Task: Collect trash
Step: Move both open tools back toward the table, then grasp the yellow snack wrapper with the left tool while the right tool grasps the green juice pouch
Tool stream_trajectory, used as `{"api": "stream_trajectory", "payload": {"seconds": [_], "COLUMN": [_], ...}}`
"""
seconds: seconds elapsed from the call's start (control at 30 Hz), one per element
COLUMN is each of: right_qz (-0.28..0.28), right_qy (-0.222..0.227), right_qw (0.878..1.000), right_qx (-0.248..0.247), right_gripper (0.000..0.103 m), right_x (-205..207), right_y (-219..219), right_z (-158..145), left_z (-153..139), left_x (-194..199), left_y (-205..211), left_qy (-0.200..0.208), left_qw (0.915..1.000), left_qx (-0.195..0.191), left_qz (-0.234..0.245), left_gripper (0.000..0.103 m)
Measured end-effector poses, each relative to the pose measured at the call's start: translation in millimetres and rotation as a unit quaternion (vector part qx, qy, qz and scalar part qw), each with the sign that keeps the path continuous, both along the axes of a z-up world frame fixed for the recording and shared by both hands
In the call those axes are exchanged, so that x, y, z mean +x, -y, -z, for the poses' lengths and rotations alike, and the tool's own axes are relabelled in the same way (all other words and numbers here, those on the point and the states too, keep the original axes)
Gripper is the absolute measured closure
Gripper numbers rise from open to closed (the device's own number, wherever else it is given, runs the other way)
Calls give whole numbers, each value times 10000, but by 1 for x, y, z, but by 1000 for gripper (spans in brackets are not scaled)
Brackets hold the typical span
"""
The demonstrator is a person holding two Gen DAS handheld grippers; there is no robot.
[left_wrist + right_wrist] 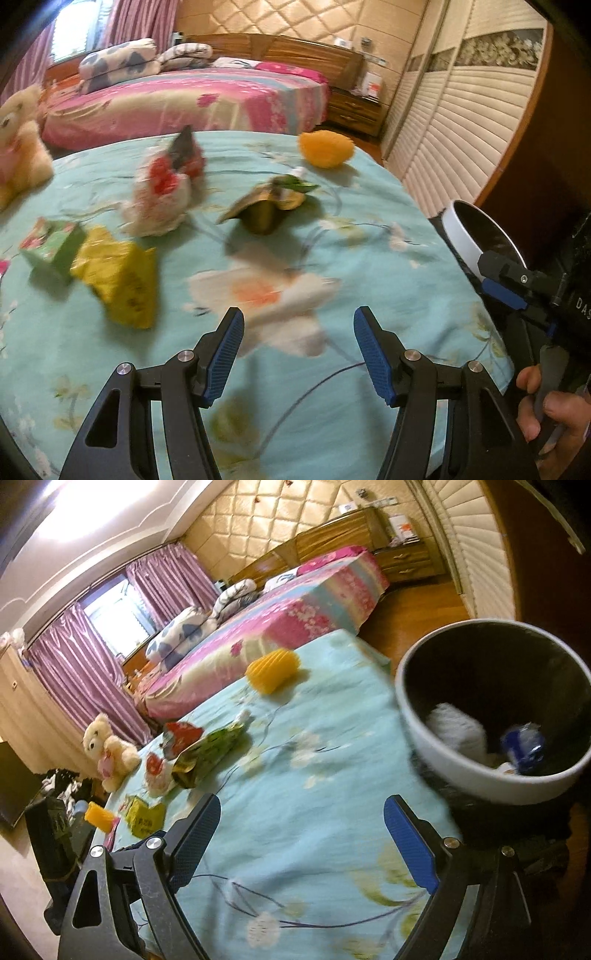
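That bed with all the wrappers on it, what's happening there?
A person is clearing trash off the turquoise flowered bedspread with two handheld grippers. Both the left gripper and the right gripper are open and empty. A crumpled yellow wrapper, a green snack bag and a red-and-white wrapper lie waiting. The white-rimmed trash bin beside the bed already holds some scraps.
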State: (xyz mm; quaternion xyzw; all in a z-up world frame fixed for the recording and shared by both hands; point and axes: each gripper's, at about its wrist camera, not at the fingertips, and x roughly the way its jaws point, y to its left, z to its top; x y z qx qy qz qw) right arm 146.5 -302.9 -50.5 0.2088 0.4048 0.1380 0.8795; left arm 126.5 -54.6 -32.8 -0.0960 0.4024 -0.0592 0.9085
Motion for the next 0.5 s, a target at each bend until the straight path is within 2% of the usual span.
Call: {"api": "stream_trajectory", "payload": {"seconds": [0.5], "right_qz": [-633], "right_qy": [-162], "right_qw": [9978], "right_qx": [107], "right_gripper": [12], "right_x": [18], "right_y": [-71], "right_z": [5], "left_z": [-2], "left_x": [-38], "left_y": [-68], "left_qy": [-95], "left_qw": [9976], "left_qx": [-122], "left_qz": [-682], "left_gripper": [42]}}
